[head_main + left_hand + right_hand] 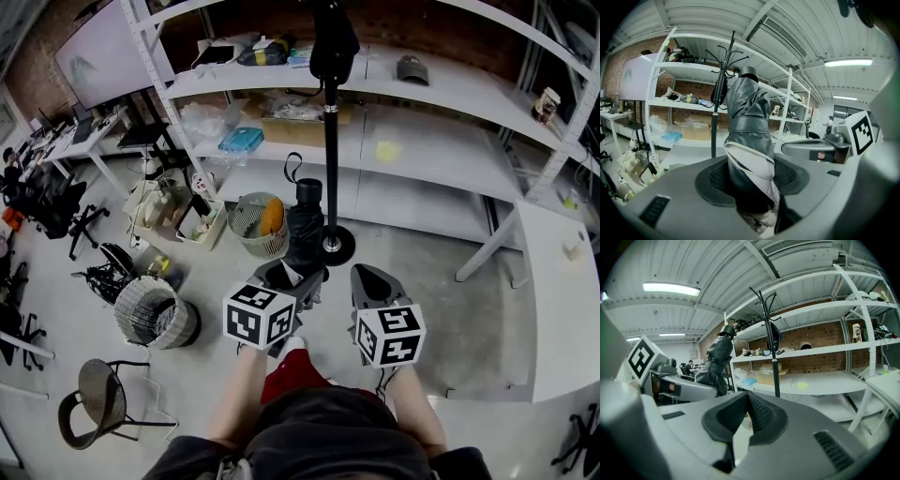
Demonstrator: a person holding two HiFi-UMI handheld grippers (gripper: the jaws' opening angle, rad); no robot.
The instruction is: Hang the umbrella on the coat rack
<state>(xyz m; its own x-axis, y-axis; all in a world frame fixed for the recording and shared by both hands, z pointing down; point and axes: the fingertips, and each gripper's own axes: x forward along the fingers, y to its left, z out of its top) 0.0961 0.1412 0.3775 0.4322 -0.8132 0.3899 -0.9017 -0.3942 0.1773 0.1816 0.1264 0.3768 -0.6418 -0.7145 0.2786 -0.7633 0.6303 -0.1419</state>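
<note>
The pads [715, 180] of the left gripper [752, 180] were clamped on the lower body of the folded umbrella [747, 126], one pad on each side of the dark fabric. The umbrella rose from the jaws and leaned slightly, with its handle end uppermost. In the head view, a strap loop [292, 169] stood above the handle.

The jaws of the right gripper [746, 404] were closed. Their pad tips met and nothing was between them. This gripper was level with the left gripper, just beside it on the right.

The umbrella was just left of the pole of the coat rack [330, 141] in the head view and was on none of its hooks. The rack was a black pole on a round base [335, 247] that stood on the floor. A dark item [333, 37] hung near the top of the rack. White shelving [422, 94] stood behind the rack, and a wire basket [246, 217] stood on the floor to the left of the umbrella.
</note>
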